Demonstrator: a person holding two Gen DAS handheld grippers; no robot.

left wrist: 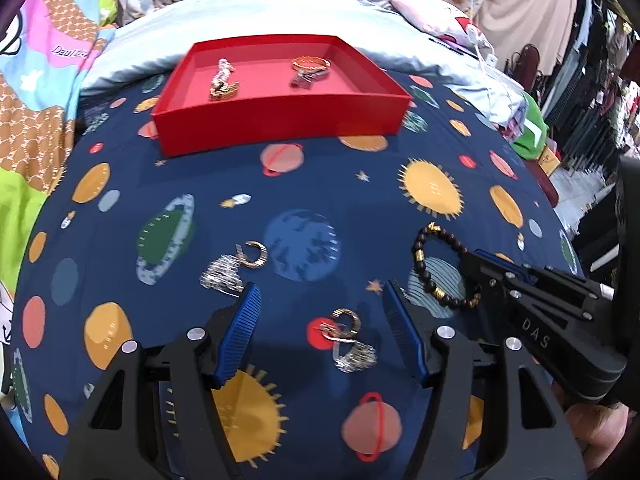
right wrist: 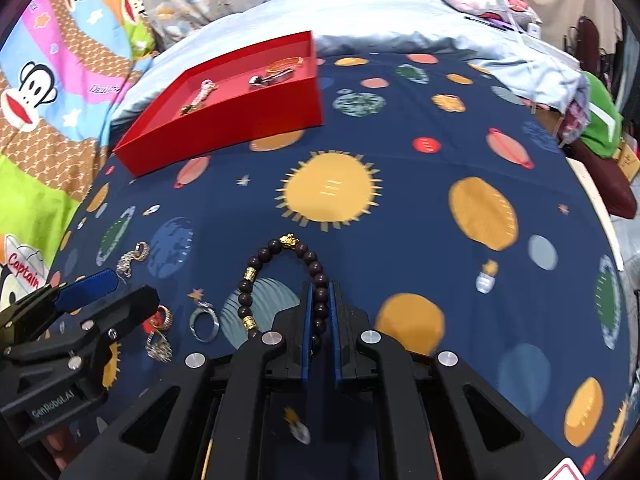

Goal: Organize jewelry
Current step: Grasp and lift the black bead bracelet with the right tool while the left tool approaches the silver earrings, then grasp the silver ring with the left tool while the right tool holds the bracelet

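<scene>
My right gripper (right wrist: pixel 320 312) is clenched on the dark beaded bracelet (right wrist: pixel 280 280), its blue pads pinching the right side of the loop while the rest of the beads, with the gold charm at the far end, lie flat on the navy planet-print cloth (right wrist: pixel 420 208). From my left wrist view the same bracelet (left wrist: pixel 442 268) sits to the right, with my right gripper (left wrist: pixel 476 280) reaching in over its near right edge. My left gripper (left wrist: pixel 320 320) is released, its jaws spread wide and hovering above the cloth, and between its blue pads (left wrist: pixel 240 332) lies a small gold and silver piece (left wrist: pixel 348 340). Just beyond the left pad sits another cluster, a silver sparkly piece with a gold hoop (left wrist: pixel 236 266). In the right wrist view a plain silver ring (right wrist: pixel 205 322) lies just left of the bracelet, near my left gripper (right wrist: pixel 108 300), which comes in from the left edge. The red tray (left wrist: pixel 280 120) rests at the far side of the cloth, left of centre, and holds two pieces already: a pale beaded strand with a gold bit (left wrist: pixel 222 82) toward its left and an orange-gold bangle with something darker beside it (left wrist: pixel 310 68) toward its right. Beyond the tray lies a pale blue quilt (left wrist: pixel 256 12).
</scene>
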